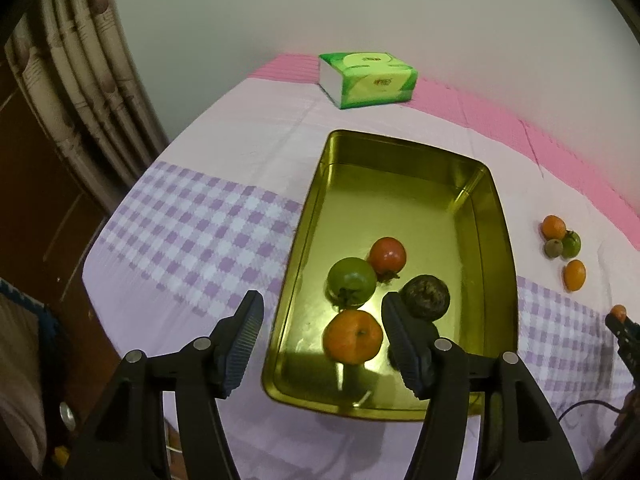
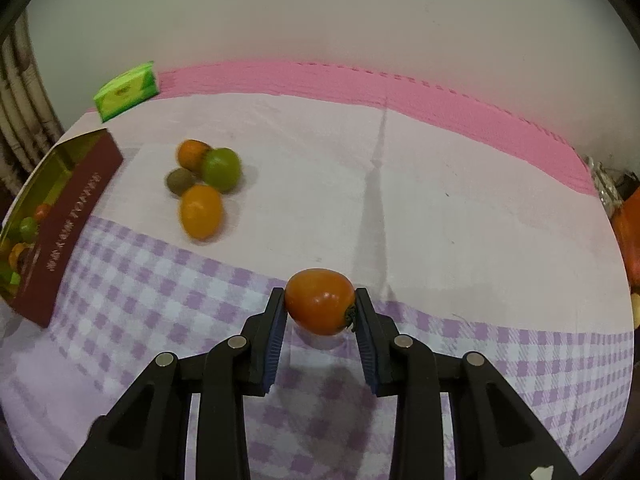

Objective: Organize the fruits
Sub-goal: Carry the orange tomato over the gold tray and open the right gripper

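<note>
4 fruits already lie in the gold tin (image 1: pixel 404 184) below the empty, half-open left gripper (image 1: pixel 320 316). The right gripper (image 2: pixel 320 308) clamps an orange tomato (image 2: pixel 320 306); 4 loose fruits (image 2: pixel 204 184) wait ahead-left.

At the bottom centre of the frame the right hand-held gripper (image 2: pixel 320 312) clamps an orange-red tomato (image 2: pixel 319 306) between its blue-padded fingers (image 2: pixel 276 336), above a lilac-checked cloth (image 2: pixel 168 300). In the upper left lie an orange fruit (image 2: pixel 192 154), a green one (image 2: pixel 221 169), a brown kiwi (image 2: pixel 180 181) and an oval orange one (image 2: pixel 201 211), clustered. At the left edge stands a maroon-sided gold tin (image 2: pixel 76 216) holding fruit, with a green tissue pack (image 2: pixel 125 91) beyond it.
</note>
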